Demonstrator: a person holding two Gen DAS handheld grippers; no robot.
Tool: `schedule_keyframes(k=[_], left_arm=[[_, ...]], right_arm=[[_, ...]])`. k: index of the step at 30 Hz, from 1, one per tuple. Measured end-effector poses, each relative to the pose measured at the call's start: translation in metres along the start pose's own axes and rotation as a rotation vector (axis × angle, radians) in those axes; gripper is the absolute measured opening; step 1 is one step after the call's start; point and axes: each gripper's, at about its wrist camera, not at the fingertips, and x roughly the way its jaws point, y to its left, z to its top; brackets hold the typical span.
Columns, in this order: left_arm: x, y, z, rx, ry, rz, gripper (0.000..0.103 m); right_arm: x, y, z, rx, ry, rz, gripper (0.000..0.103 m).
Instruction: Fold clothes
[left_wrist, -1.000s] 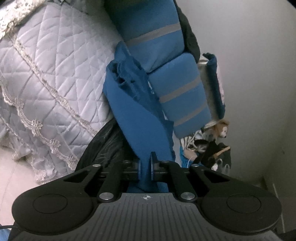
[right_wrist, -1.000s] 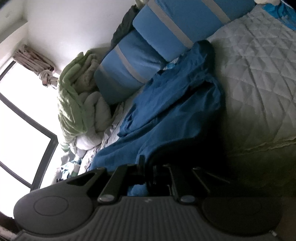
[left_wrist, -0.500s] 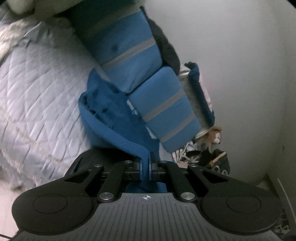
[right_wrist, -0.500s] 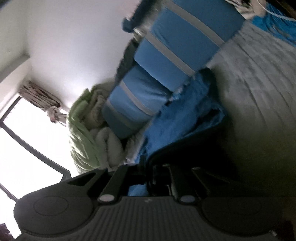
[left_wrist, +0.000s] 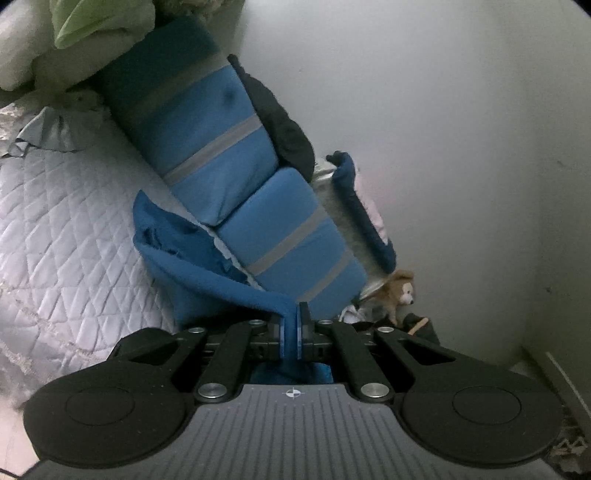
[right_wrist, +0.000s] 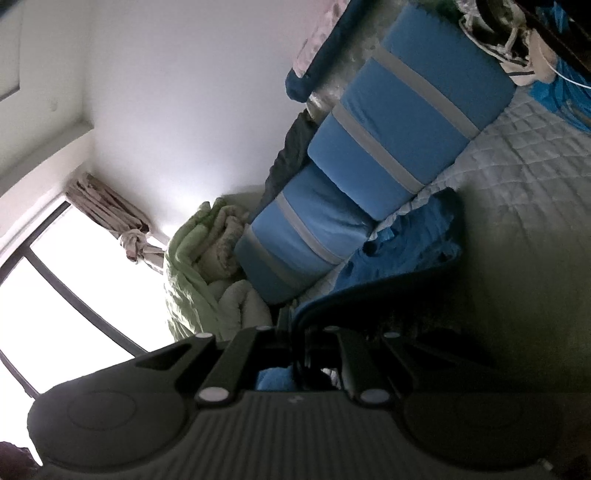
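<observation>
We have the blue garment (left_wrist: 207, 266) pinched in both the left hand-held gripper (left_wrist: 291, 325) and right hand-held gripper (right_wrist: 297, 343), raised off the bed (left_wrist: 66, 221); next, spread it flat.

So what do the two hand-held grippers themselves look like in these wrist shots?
Both look like the same model. The left hand-held gripper has matte black linkage bars with silver pivot bolts, two round black discs at the sides, a ribbed grey body bearing a small crosshair mark, and blue pads on the fingers. The right hand-held gripper matches but is in shadow, pad colour unclear. No hands or sleeves in view.
</observation>
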Motion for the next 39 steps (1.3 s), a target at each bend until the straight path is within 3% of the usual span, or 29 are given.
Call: schedule_keyframes(k=[7, 20, 39], left_arm=[[0.026, 0.013, 0.013, -0.027, -0.009, 0.077, 0.005], [0.083, 0.023, 0.051, -0.026, -0.007, 0.137, 0.005], [0.136, 0.037, 0.083, -0.013, 0.013, 0.202, 0.005]], right_arm=[[0.018, -0.009, 0.009, 0.019, 0.01, -0.074, 0.006], [0.086, -0.013, 0.056, -0.046, 0.046, -0.21, 0.006], [0.146, -0.035, 0.09, -0.06, 0.035, -0.27, 0.006]])
